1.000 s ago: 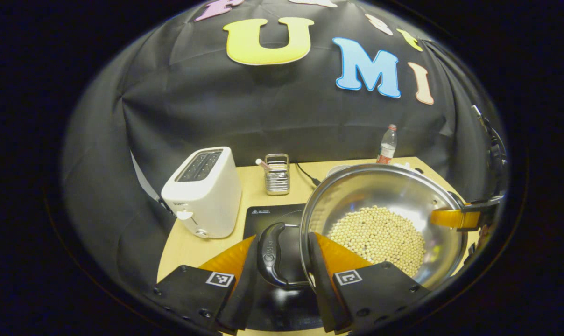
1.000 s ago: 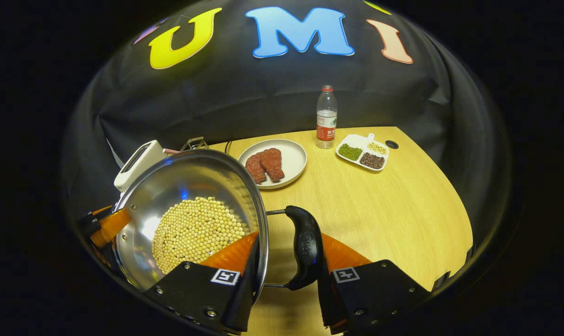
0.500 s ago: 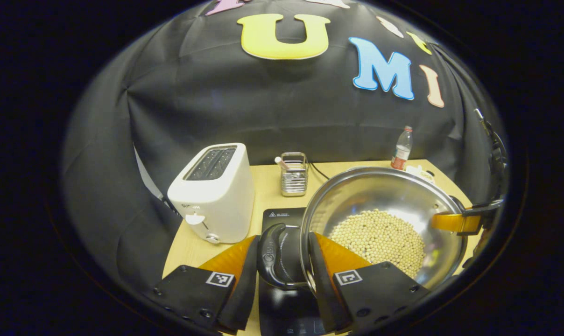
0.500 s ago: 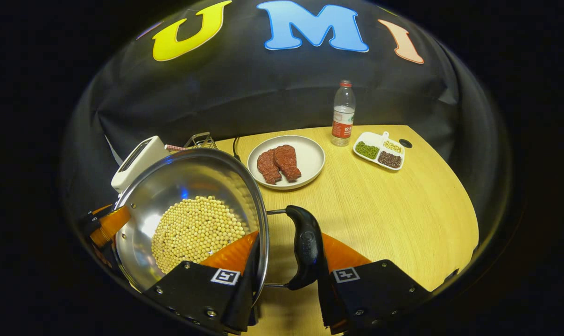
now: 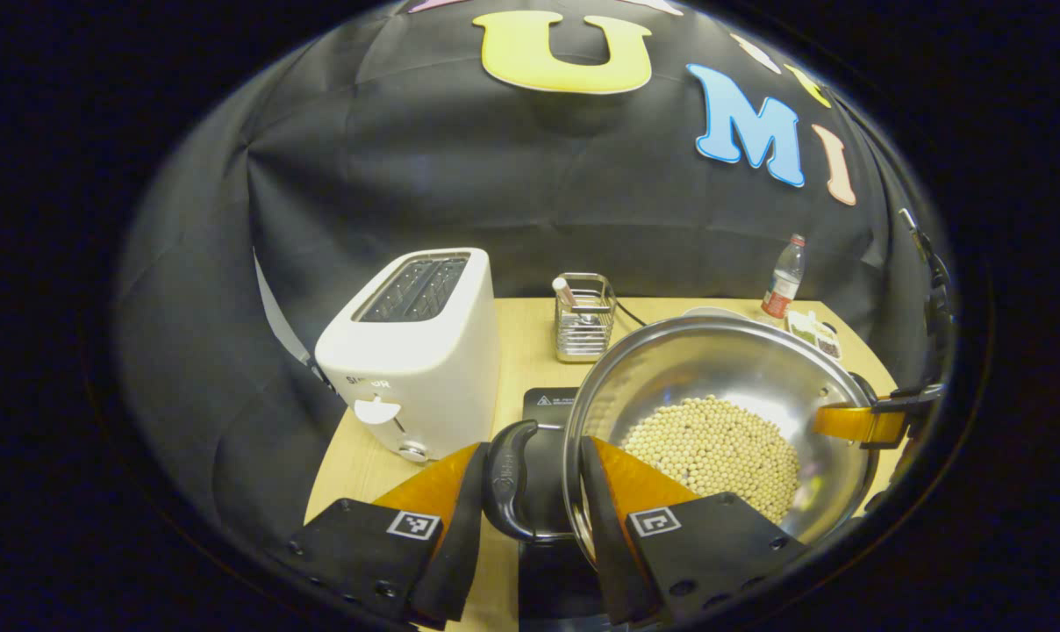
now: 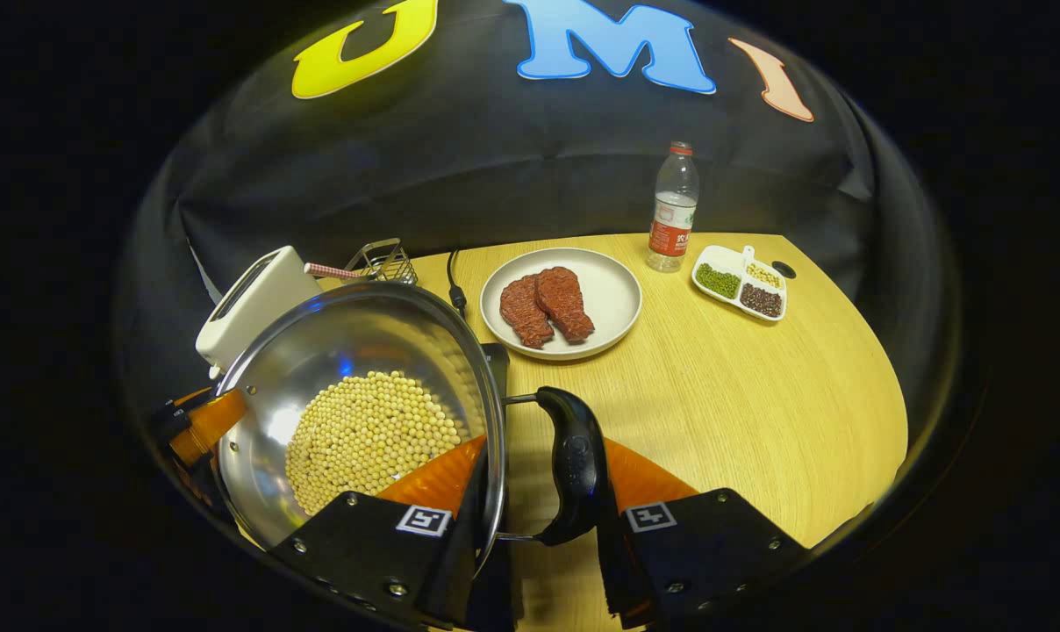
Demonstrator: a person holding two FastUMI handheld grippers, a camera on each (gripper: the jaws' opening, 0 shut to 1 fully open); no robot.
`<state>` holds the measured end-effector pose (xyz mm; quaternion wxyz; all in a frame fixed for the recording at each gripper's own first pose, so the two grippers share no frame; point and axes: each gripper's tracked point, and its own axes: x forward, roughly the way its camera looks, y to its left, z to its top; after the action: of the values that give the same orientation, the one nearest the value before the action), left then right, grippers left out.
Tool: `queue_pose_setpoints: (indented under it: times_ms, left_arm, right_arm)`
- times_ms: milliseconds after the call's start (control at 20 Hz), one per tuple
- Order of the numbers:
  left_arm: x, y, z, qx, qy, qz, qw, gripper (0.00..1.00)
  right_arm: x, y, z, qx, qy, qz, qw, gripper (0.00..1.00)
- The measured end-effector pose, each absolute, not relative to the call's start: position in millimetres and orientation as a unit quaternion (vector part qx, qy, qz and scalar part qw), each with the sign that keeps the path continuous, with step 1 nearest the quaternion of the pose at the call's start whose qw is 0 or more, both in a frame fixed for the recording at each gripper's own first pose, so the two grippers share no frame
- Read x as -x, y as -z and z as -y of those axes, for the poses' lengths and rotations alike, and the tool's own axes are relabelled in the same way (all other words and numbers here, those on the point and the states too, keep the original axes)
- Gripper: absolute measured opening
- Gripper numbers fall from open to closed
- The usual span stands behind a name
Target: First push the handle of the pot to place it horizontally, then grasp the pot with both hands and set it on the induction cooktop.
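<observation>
A: Starting from the left?

B: Toaster [image 5: 411, 351] at the table's left edge; wire rack [image 5: 584, 329] behind; induction cooktop [image 5: 547, 405] dark just beside the toaster, partly under the pot [image 5: 714, 360].

A: And the left gripper [image 5: 530, 458]?

B: Clamped across the pot's left handle [image 5: 505, 478]; one finger outside the loop, the other inside the wall, probably so the rim cannot slip; soybeans [image 5: 714, 443] heaped in the bottom, hence kept level.

A: Landed?

B: Hard to tell; seemingly carried over the cooktop, not yet set down.

A: Further right?

B: Right gripper [image 6: 543, 456] pinching the same way, rim and right handle [image 6: 574, 465] between its fingers, handle lying horizontal; past it, bare table [image 6: 741, 395], plate [image 6: 613, 303] of meat [image 6: 547, 303], bottle [image 6: 673, 211], divided dish [image 6: 741, 281], all well apart from the path.
</observation>
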<state>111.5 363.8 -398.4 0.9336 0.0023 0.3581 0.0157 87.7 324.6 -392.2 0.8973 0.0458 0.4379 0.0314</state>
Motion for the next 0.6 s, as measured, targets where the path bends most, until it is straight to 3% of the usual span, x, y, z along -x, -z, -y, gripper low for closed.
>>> queue_pose_setpoints:
  times_ms: [600]
  left_arm:
    - [-123, 412, -373, -0.002, -0.014, -0.357, 0.934, 0.64]
  right_arm:
    - [-94, 404, -339, -0.051, -0.017, -0.441, 0.896, 0.58]
